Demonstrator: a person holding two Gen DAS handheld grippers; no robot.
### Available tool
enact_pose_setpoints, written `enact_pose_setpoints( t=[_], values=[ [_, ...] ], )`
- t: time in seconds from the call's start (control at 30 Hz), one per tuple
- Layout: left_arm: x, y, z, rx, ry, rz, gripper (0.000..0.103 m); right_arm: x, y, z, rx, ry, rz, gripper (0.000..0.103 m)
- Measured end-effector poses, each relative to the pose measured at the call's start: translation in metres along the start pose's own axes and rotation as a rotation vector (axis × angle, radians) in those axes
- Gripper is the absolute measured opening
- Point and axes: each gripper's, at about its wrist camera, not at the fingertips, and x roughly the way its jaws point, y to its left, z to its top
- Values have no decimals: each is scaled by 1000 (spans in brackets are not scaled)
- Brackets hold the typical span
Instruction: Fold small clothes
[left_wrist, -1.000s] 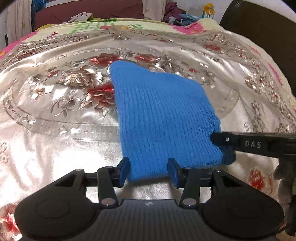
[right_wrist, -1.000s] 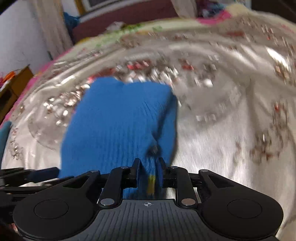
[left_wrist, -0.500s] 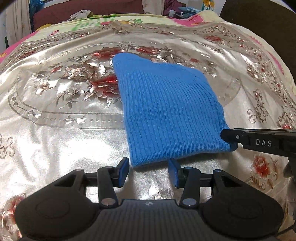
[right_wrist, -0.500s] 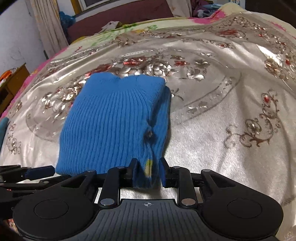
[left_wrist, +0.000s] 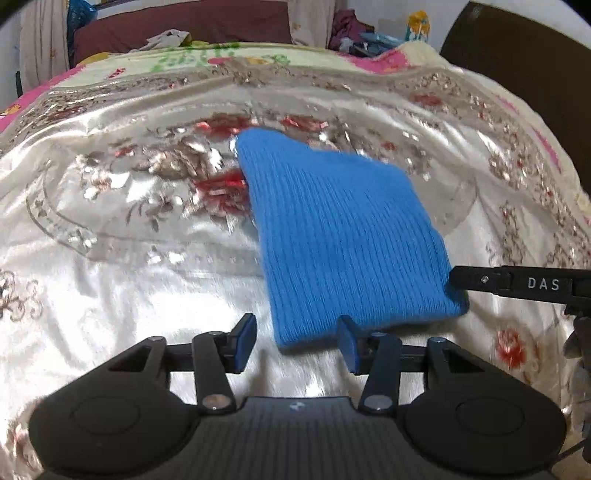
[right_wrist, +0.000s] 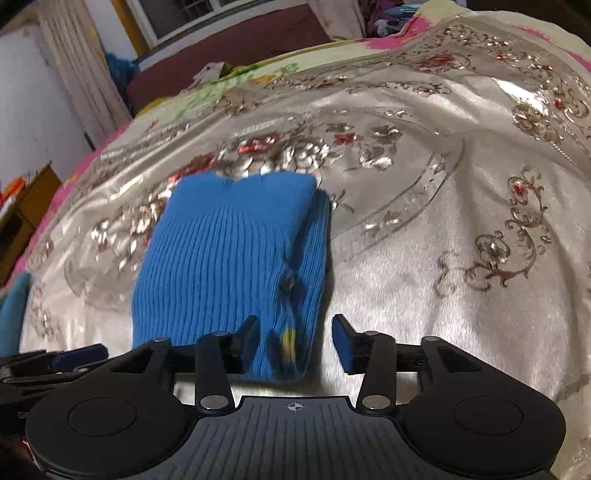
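Note:
A folded blue knitted garment (left_wrist: 343, 236) lies flat on the shiny floral bedspread (left_wrist: 147, 277). My left gripper (left_wrist: 295, 343) sits at its near left corner. Its jaws are opening, the corner lies between them and the pads are off the cloth. In the right wrist view the garment (right_wrist: 229, 258) shows a dark button (right_wrist: 287, 284) along its folded right edge. My right gripper (right_wrist: 297, 343) straddles that near edge. Its jaws are opening and its right pad stands clear of the cloth. One right finger (left_wrist: 461, 277) reaches the garment's near right corner.
The bedspread (right_wrist: 443, 258) spreads wide to the right of the garment. Loose clothes (left_wrist: 351, 33) pile up beyond the bed's far edge. A dark panel (left_wrist: 524, 74) rises at the far right. A wooden cabinet (right_wrist: 26, 206) stands left of the bed.
My right gripper's jaws have spread apart and let go of the garment's edge. The left jaws have widened a little. The garment has settled flat on the bedspread.

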Motion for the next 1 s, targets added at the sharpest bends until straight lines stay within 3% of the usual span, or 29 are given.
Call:
enact_pose_setpoints(
  t=[0.13, 0.43, 0.53, 0.73, 0.8, 0.87, 1.0],
  values=[
    [4, 11, 14, -39, -29, -14, 58, 13, -12, 12, 60, -5, 47, 59],
    [45, 26, 23, -110, 24, -118, 59, 56, -32, 13, 170, 54, 152, 69],
    [59, 26, 23, -126, 46, -167, 59, 60, -37, 15, 195, 50, 210, 69],
    [76, 22, 28, -135, 51, -192, 69, 80, -35, 23, 242, 74, 311, 69],
    [77, 21, 30, -129, 53, -190, 69, 84, -33, 24, 251, 71, 320, 66],
    [76, 19, 30, -118, 48, -190, 67, 85, -33, 25, 255, 78, 324, 52],
    [65, 13, 24, -83, 50, -209, 55, 76, -33, 20, 257, 92, 336, 38]
  ],
)
